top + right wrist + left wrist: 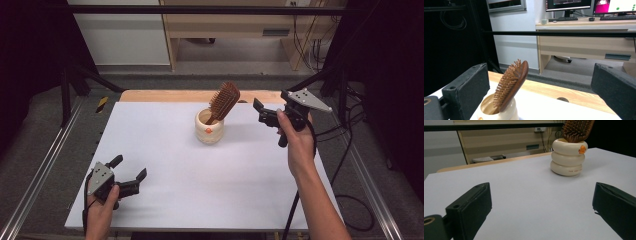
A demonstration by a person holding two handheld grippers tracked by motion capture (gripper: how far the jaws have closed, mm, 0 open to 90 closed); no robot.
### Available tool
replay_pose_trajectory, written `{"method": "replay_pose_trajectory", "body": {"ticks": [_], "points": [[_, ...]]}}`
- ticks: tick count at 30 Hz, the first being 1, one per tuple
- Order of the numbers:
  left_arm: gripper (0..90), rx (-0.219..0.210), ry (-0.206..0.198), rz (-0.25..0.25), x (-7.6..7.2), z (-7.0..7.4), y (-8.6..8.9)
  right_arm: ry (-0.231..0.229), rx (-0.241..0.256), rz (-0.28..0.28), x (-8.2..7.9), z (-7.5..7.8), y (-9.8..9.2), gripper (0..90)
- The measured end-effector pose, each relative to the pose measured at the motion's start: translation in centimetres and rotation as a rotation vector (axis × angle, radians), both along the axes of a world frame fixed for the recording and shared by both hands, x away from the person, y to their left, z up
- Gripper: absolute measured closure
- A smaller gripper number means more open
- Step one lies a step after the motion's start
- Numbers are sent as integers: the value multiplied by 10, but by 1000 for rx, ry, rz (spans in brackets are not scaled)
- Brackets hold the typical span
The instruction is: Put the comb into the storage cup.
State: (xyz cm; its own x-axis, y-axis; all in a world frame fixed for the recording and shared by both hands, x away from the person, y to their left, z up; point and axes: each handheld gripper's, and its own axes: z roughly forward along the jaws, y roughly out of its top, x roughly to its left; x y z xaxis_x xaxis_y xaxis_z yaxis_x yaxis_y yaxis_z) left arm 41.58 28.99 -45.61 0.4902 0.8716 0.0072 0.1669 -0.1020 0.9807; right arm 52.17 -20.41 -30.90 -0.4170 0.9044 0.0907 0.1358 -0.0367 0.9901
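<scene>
Nearest the high camera, the left gripper [131, 176] sits low by the front-left corner of the white table [175, 165], jaws wide apart w/ nothing between them, held in the person's left hand [100, 207]. Its own view looks across bare tabletop toward the holder, well apart from it.

The right gripper [264, 113] is lifted above the table near the back-right corner, gripped by the right hand [296, 142], jaws spread apart & empty, pointing left toward the brush. It's near the brush head but not touching.

Out from there: a wooden hairbrush [223, 101] stands handle-down in a cream holder [209, 128], approx. mid-table toward the back edge. Brush tilts to the right, head sticking up above the rim; in the high view the bristles face the front-left. The holder looks like three stacked rings w/ a small orange mark [582, 149] on the top ring and faint lettering on the bottom one, too small to read.

Behind the back edge, a strip of wooden board [165, 95] shows.
</scene>
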Motion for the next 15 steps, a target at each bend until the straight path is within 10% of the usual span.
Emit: {"method": "replay_pose_trajectory", "body": {"ticks": [15], "points": [[21,-1,0,-1,0,0,0,8,-2,-19,-11,-8,-21,27]]}}
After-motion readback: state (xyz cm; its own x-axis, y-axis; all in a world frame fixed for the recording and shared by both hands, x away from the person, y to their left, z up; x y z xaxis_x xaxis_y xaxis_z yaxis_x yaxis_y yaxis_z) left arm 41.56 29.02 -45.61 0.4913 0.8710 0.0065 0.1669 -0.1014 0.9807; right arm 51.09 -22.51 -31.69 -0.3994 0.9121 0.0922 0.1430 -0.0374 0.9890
